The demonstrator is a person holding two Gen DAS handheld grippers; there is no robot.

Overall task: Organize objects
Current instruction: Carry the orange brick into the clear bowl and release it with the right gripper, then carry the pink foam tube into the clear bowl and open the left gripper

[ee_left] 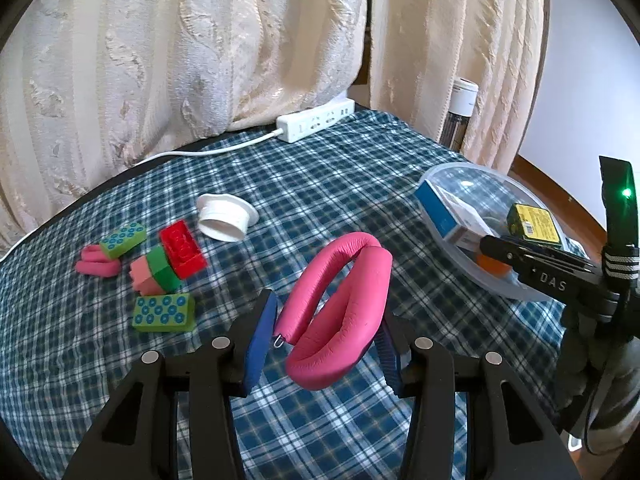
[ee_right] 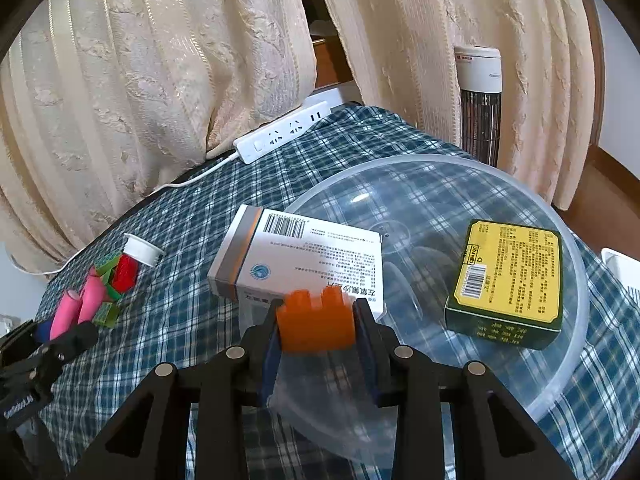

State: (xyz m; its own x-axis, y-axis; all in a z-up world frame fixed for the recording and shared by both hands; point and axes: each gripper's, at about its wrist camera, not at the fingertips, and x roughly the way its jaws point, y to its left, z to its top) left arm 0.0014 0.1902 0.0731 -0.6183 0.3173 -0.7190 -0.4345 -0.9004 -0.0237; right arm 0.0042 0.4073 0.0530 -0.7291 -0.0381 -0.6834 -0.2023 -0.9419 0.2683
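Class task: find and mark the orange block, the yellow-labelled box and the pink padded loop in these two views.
orange block [ee_right: 316,322], right wrist view, on its front face.
yellow-labelled box [ee_right: 510,270], right wrist view, middle of the label.
pink padded loop [ee_left: 340,300], left wrist view, on its right limb.

Bare plaid cloth [ee_left: 320,184] between blocks [ee_left: 160,268] and clear bowl [ee_left: 460,176], seemingly passable.

We see a blue-and-white plaid cloth [ee_left: 312,184], a pink padded loop [ee_left: 340,304], an orange block [ee_right: 316,322], a yellow-and-green box [ee_right: 508,280] and cream curtains [ee_left: 180,40].
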